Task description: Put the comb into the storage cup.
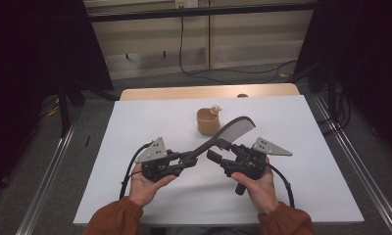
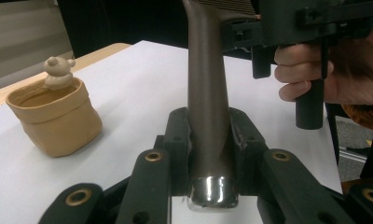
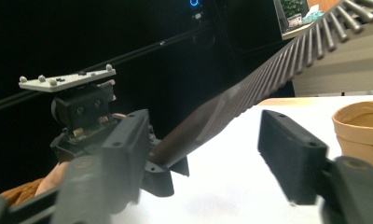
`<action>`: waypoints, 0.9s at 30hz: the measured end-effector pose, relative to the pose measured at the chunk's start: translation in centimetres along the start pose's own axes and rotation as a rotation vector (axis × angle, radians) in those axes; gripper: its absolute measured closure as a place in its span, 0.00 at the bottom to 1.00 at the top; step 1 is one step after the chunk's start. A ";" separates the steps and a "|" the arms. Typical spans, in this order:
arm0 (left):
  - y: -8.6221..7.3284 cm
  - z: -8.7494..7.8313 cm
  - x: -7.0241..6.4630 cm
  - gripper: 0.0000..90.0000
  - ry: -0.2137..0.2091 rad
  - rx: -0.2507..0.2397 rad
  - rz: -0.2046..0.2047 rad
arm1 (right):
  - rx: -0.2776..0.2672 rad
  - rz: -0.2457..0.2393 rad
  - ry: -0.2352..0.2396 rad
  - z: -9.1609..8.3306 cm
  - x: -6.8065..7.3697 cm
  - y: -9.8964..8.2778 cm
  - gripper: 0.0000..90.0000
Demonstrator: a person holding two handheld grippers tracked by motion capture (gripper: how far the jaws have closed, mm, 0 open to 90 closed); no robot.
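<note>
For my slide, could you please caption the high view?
Left hand-held gripper holds a dark comb by its handle; right hand-held gripper brackets its middle.

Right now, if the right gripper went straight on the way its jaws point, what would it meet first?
Most likely the comb: the right gripper points up-left, jaws open, with the comb's neck crossing just ahead of them. Depth is unclear; the left gripper holds the handle.

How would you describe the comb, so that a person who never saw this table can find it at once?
Look at the white table, in front of the tan pot with a small bear figure on its rim. The comb is held above the table by its handle in the left gripper. It is dark, long and toothed.
</note>
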State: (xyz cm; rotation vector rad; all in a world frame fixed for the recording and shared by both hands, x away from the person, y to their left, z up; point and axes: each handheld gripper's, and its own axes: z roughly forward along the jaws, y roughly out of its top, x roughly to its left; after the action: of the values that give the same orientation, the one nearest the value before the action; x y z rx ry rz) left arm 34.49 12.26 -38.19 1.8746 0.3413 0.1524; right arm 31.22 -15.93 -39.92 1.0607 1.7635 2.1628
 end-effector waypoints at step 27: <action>-0.2 0.3 0.2 0.80 0.015 -0.011 0.011 | -0.109 0.277 -0.016 1.8 0.1 -1.5 0.68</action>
State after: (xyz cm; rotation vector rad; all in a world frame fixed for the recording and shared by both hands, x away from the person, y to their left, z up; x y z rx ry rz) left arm 34.70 12.12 -38.53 1.8660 0.3401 0.1759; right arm 31.78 -14.04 -41.11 1.3596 1.5495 2.3666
